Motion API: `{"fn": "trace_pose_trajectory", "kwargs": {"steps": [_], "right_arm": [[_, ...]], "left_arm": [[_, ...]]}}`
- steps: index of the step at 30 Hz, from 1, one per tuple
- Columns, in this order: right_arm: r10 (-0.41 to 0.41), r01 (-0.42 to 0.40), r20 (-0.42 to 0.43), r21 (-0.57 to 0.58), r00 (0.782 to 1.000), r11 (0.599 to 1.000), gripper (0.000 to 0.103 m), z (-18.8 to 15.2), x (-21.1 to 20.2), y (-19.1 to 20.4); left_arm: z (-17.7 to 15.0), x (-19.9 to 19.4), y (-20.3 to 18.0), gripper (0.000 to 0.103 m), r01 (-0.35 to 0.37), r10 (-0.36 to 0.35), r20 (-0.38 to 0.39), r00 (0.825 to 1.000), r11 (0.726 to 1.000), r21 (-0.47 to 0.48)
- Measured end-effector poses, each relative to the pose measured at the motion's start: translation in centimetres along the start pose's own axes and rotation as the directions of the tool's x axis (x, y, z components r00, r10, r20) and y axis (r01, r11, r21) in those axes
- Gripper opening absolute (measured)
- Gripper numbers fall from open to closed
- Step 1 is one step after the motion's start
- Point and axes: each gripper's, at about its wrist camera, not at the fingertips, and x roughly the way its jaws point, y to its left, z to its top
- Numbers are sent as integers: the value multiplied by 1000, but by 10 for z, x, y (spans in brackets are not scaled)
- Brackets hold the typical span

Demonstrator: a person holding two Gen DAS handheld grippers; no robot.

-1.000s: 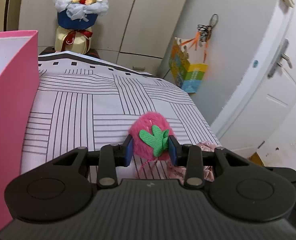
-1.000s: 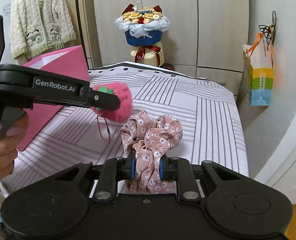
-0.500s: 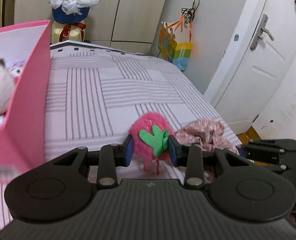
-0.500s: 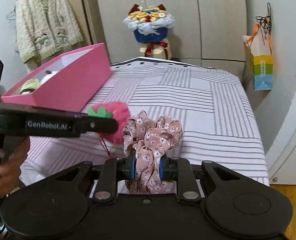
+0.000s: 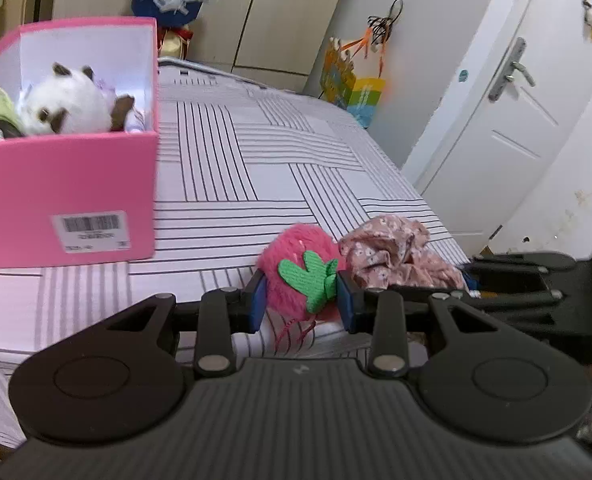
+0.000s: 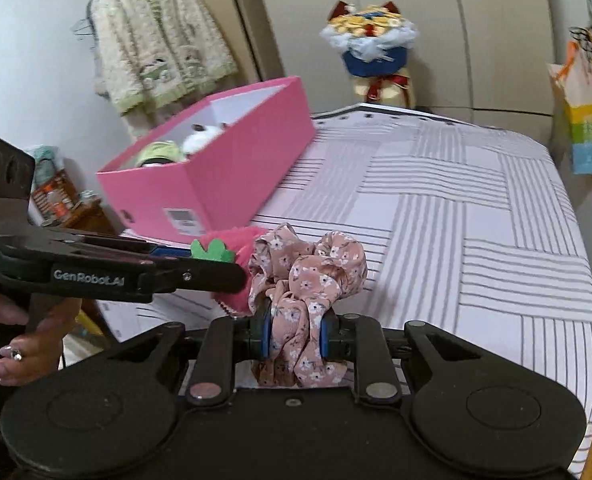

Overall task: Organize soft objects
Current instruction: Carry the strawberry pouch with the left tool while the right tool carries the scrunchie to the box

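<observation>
The left wrist view looks forward along the left gripper (image 5: 300, 300), low over the striped bed (image 5: 256, 168), facing the white door (image 5: 508, 120) with the pink box (image 5: 68, 192) ahead to its left. The right wrist view looks along the right gripper (image 6: 294, 338) from the bed's near edge toward the wardrobe (image 6: 436, 20). Both views take in the bed, the pink box, the flower bouquet (image 6: 370, 46), the hanging paper bag (image 6: 582, 128) and each other's gripper close alongside.
</observation>
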Motion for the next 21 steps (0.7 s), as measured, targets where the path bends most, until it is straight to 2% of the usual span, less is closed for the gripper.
{"fn": "trace_pose_trajectory", "kwargs": {"steps": [5, 10, 16, 21], "right_arm": [[75, -75, 0, -39, 997, 996, 26, 17, -7, 17], [153, -152, 3, -132, 988, 980, 26, 44, -11, 45], [184, -168, 51, -222, 982, 960, 26, 79, -1, 76], [197, -165, 105, -253, 975, 953, 26, 108, 23, 92]], "left_arm": [[0, -41, 1, 35, -12, 10, 42, 999, 1000, 28], [11, -80, 8, 35, -93, 87, 81, 993, 992, 80], [34, -115, 27, 35, -194, 175, 182, 968, 977, 89], [56, -123, 46, 35, -224, 202, 243, 949, 973, 64]]}}
